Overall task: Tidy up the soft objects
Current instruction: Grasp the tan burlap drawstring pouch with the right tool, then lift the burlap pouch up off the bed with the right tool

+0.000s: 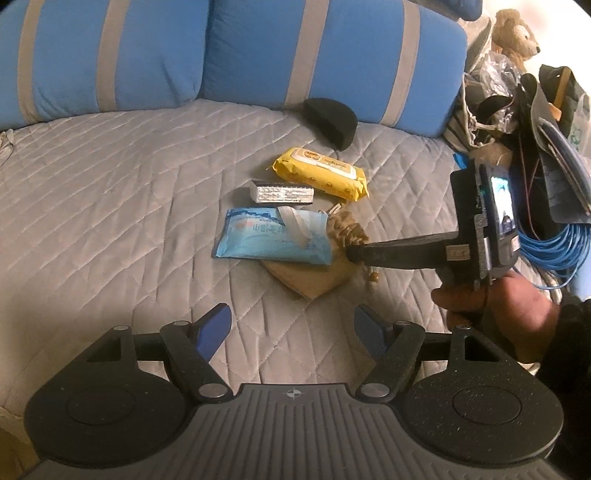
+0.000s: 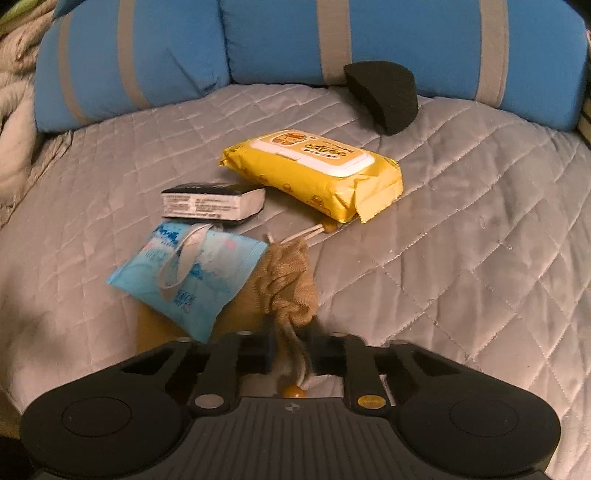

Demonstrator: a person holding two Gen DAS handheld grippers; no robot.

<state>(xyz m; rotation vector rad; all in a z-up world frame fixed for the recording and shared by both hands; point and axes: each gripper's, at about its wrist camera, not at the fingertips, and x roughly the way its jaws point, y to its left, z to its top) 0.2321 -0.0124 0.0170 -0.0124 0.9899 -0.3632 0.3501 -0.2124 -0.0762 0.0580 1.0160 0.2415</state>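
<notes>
A tan drawstring pouch lies on the grey quilt, with a blue wipes pack resting on top of it. Behind them are a small black-and-white box and a yellow wipes pack. My right gripper is shut on the pouch's gathered neck; in the right wrist view its fingers close around the pouch's cord. The blue pack, box and yellow pack lie beyond. My left gripper is open and empty, hovering in front of the pile.
Blue striped cushions line the back of the quilted mattress. A black half-round foam piece leans at the cushions. At the right are a teddy bear, bags and a blue cable coil.
</notes>
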